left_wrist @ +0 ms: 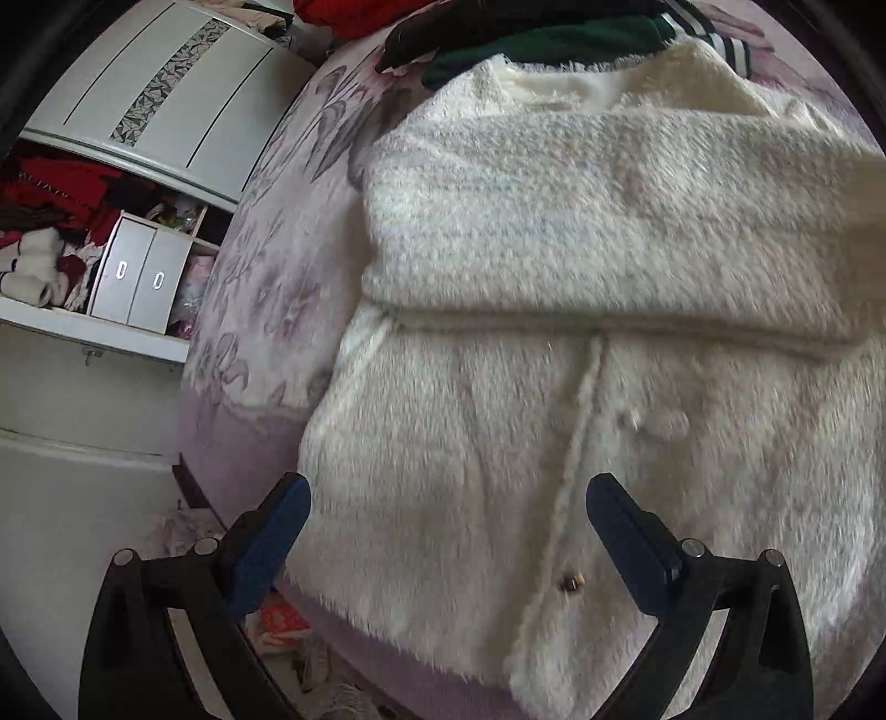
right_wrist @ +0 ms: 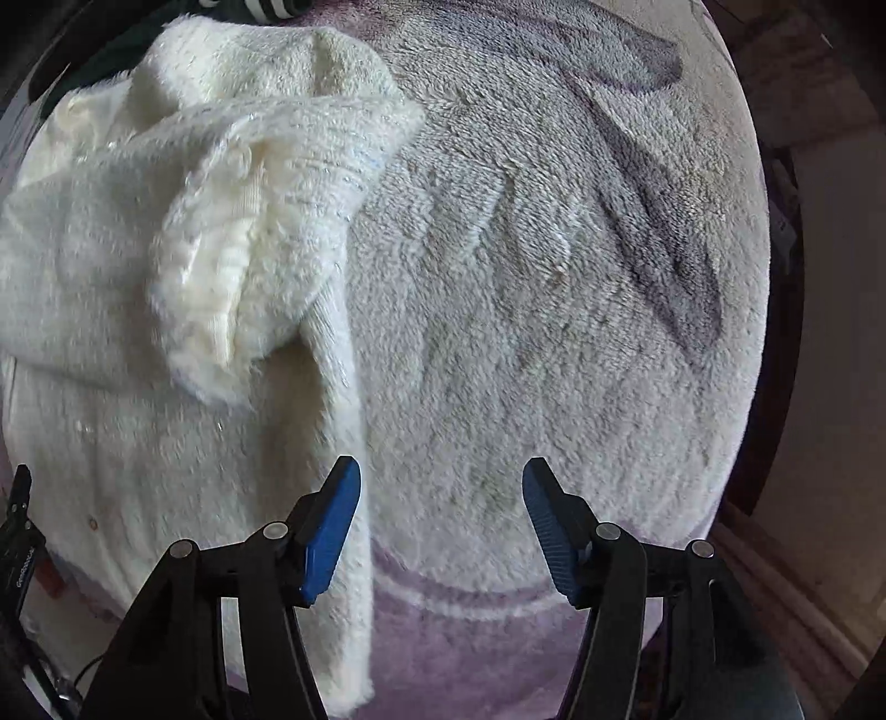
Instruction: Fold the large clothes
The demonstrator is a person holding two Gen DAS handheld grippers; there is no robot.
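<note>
A fluffy cream cardigan [left_wrist: 581, 354] lies spread on a bed with a purple floral blanket [left_wrist: 277, 266]. Its sleeves are folded across the chest as a wide band [left_wrist: 609, 221]. A gold button [left_wrist: 573, 582] shows on the front placket near the hem. My left gripper [left_wrist: 448, 531] is open and empty, just above the lower left hem. In the right wrist view the cardigan [right_wrist: 166, 332] fills the left, with a sleeve cuff [right_wrist: 221, 266] lying on top. My right gripper [right_wrist: 441, 526] is open and empty, its left finger over the cardigan's right side edge.
Dark green and black clothes [left_wrist: 554, 33] lie at the bed's far end behind the collar. An open wardrobe [left_wrist: 111, 232] with clothes and small drawers stands left of the bed. Clutter lies on the floor [left_wrist: 282, 626] below. The left gripper's body [right_wrist: 19, 554] shows at the left edge.
</note>
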